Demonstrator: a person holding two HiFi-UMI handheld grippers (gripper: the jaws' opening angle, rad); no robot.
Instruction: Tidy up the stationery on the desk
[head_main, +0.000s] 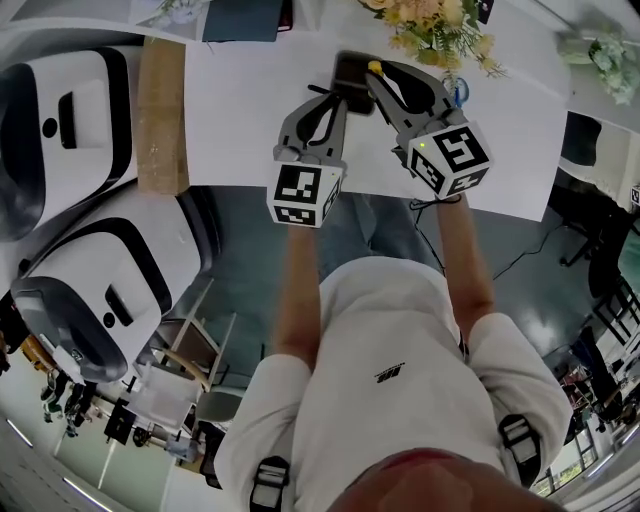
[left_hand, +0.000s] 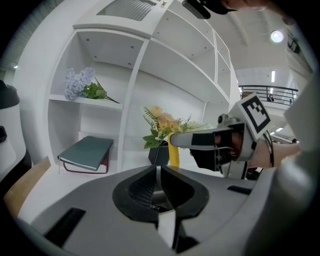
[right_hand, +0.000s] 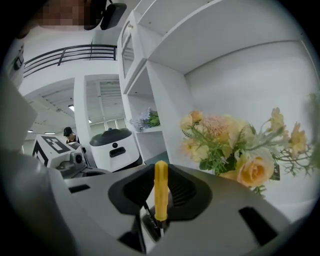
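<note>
The right gripper (right_hand: 161, 176) pinches a yellow pen (right_hand: 160, 189) between its pads, and the pen stands upright in the grip. The left gripper (left_hand: 159, 176) has its jaws pressed together with nothing between them. Both grippers are above the far part of the white desk (head_main: 250, 110), side by side, left gripper on the left. The pen is near the flower arrangement (right_hand: 235, 150) at the far right. A green notebook (left_hand: 86, 152) lies on a shelf at the far left.
</note>
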